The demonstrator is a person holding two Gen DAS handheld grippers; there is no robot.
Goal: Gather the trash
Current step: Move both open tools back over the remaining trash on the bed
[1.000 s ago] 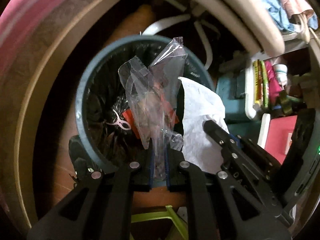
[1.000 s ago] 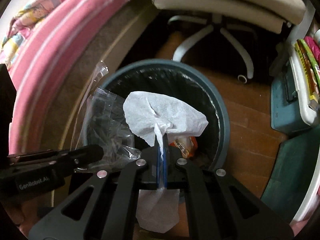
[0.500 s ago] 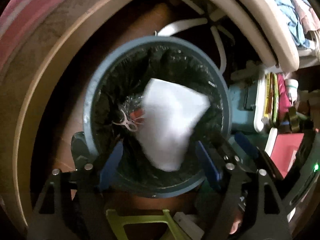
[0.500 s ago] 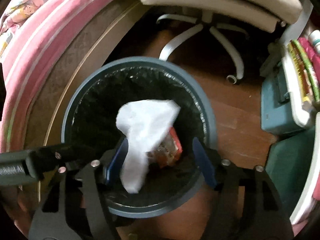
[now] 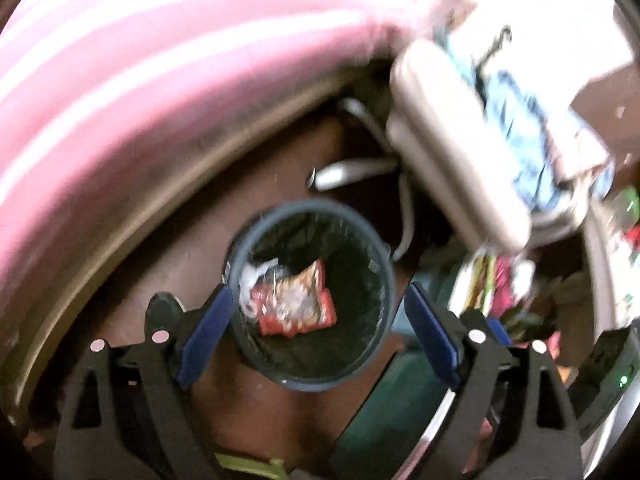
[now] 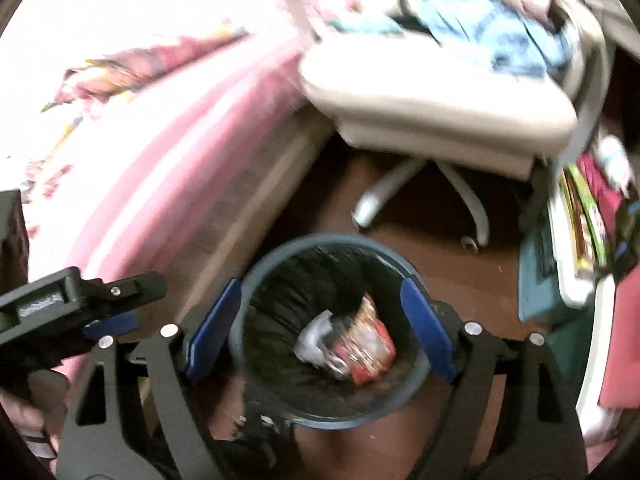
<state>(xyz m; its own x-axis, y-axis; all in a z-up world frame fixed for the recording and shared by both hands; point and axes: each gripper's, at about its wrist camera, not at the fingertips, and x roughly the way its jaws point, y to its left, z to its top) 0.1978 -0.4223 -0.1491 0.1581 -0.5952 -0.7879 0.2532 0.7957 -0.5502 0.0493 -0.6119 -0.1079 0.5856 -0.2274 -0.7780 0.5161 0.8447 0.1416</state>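
In the left wrist view, the left claw [image 5: 316,332] is spread wide and holds nothing. Between its blue pads [image 5: 206,330], in the lower middle of the frame, stands the round bin [image 5: 362,372] with a black liner. The trash lies at its bottom: a red snack wrapper [image 5: 298,304] and, touching it on the left, something pale and crumpled [image 5: 250,280], perhaps tissue or clear plastic; the blur does not allow telling. A pink bed [image 5: 140,92] fills the upper left, and a chair seat [image 5: 452,140] the upper right.

In the right wrist view, the right claw [image 6: 320,328] is also spread and empty, above the same bin [image 6: 416,384] at the lower middle. The red snack wrapper [image 6: 370,354] and a whitish piece [image 6: 316,334] rest inside. The left claw [image 6: 116,304] enters from the left edge.

The drop looks finished, so the step in hand is probably to go for more trash. It would be good to lift both claws straight up, clear of the rim, before turning away. Both frames are blurred, the shelf items at the right are hard to read, and no further trash outside the bin is visible.
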